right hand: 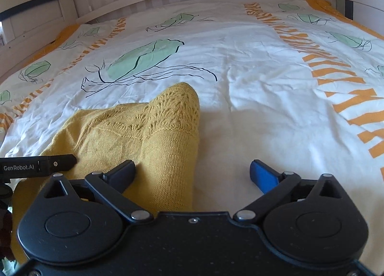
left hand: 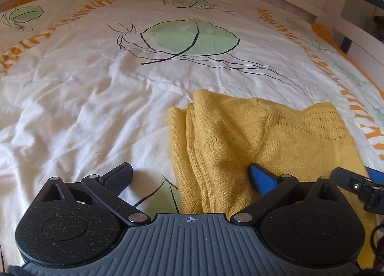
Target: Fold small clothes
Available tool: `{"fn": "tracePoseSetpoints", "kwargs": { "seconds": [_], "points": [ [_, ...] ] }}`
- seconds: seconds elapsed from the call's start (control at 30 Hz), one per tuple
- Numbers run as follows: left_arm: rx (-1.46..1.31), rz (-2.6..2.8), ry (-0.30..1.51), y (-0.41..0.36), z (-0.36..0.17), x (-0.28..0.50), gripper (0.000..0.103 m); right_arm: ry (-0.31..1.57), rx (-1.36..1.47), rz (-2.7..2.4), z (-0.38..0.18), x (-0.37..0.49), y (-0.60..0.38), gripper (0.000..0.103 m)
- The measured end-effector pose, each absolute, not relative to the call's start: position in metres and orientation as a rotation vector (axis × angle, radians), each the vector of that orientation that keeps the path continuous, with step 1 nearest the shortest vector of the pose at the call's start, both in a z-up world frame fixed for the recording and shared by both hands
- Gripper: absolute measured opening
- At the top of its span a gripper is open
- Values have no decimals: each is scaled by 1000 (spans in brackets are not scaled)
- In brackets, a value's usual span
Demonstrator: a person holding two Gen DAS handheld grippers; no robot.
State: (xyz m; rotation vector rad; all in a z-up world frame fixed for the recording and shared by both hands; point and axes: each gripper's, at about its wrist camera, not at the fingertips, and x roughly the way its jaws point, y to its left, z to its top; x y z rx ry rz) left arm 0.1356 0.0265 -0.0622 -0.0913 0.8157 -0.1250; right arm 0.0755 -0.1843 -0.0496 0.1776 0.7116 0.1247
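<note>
Near edge of your folded mustard-yellow knitted garment [left hand: 240, 136] hidden behind gripper bodies. Your left gripper [left hand: 190, 175] and right gripper [right hand: 192, 171] spread wide, gripping nothing, over white leaf-print bedcover [left hand: 96, 88].

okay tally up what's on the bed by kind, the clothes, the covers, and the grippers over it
Yellow knit garment: 1
Printed duvet cover: 1
Grippers: 2, the left gripper and the right gripper, both open, nothing held
Total: 4

Soft daylight, faint shadows, sharp focus, fisheye-bowed edges.
</note>
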Motion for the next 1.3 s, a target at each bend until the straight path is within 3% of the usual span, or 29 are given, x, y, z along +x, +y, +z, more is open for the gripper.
{"fn": "tracePoseSetpoints", "kwargs": {
  "seconds": [0.7,1.3],
  "points": [
    [-59,-87,766,36,-9,54,102,673,167,130,12,-20,-188,103],
    [23,-5,697,12,18,-24,101,726,78,156,21,-82,-153,102]
  ]
}}
